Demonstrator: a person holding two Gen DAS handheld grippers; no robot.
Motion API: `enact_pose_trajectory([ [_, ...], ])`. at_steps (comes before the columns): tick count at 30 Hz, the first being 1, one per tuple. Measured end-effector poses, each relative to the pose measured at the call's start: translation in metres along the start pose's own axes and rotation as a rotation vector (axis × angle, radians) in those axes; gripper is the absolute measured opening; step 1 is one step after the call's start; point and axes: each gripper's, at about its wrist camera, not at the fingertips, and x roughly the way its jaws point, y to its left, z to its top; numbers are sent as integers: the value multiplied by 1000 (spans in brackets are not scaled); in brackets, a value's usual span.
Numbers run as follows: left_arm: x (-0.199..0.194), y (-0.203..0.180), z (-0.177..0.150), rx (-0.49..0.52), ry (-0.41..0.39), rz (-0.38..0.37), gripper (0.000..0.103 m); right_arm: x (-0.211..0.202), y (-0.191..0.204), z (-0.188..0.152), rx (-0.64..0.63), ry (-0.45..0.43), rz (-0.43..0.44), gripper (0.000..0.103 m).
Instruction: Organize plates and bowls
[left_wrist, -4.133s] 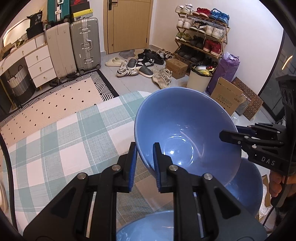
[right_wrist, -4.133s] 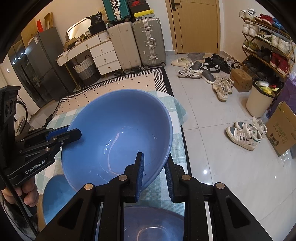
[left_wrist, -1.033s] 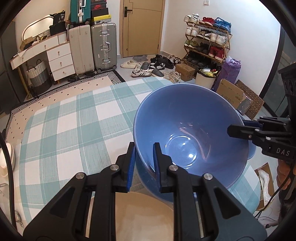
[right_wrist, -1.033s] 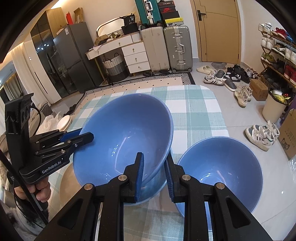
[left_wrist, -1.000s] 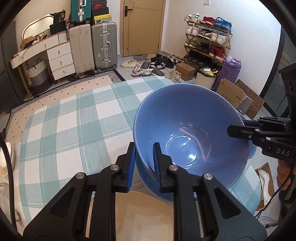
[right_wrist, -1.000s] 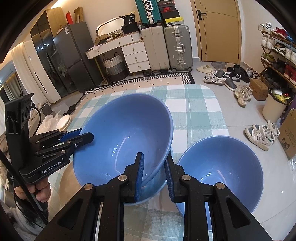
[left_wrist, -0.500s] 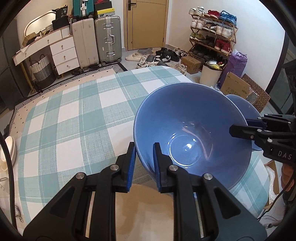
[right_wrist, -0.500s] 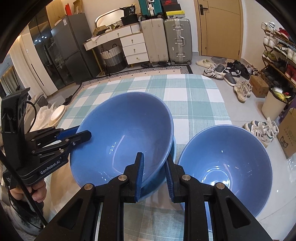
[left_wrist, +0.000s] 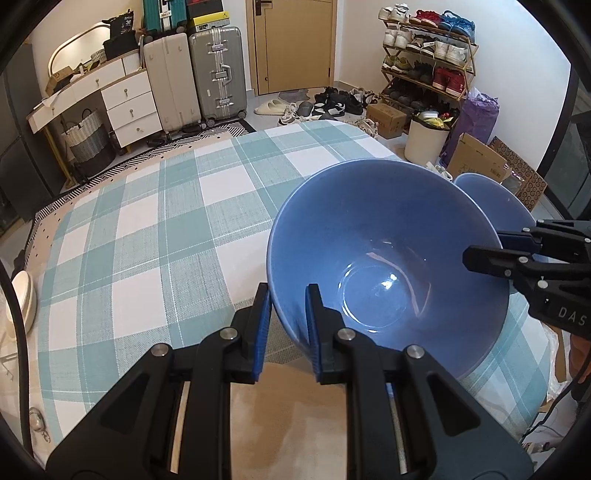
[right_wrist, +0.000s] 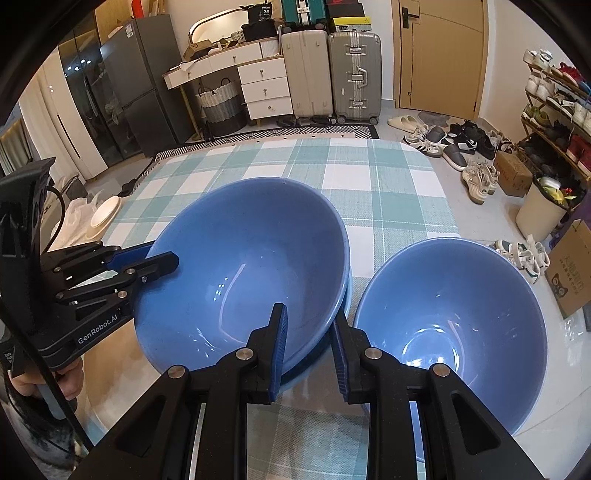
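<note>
A large blue bowl hangs tilted between both grippers. My left gripper is shut on its near rim in the left wrist view and shows at the left in the right wrist view. My right gripper is shut on the opposite rim and shows at the right in the left wrist view. Directly under the held bowl sits a second blue bowl, of which only the rim peeks out. A third blue bowl stands beside them on the checked tablecloth.
A beige plate lies under the grippers at the table's near edge. A white dish rests off the table's left side. Beyond the table are suitcases, a shoe rack and a bin.
Both grippers have come down with the bowl. It now sits lower, into the bowl beneath it. The grips look the same.
</note>
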Motion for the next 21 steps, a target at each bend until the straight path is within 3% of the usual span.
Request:
enact_pose_trajectory([
  [5,5,2,-3,2,7,-8,16,0,4,0,-22,0,-34,25],
  [13,11,7,-7,-20,20,-47,21,0,4,-1,-26,2,-18,40],
  [15,13,8,-7,-24,28,-64,28,0,4,-2,-25,6,-13,47],
  [21,12,10,-9,-44,35,-90,56,1,5,-2,-22,13,0,52],
])
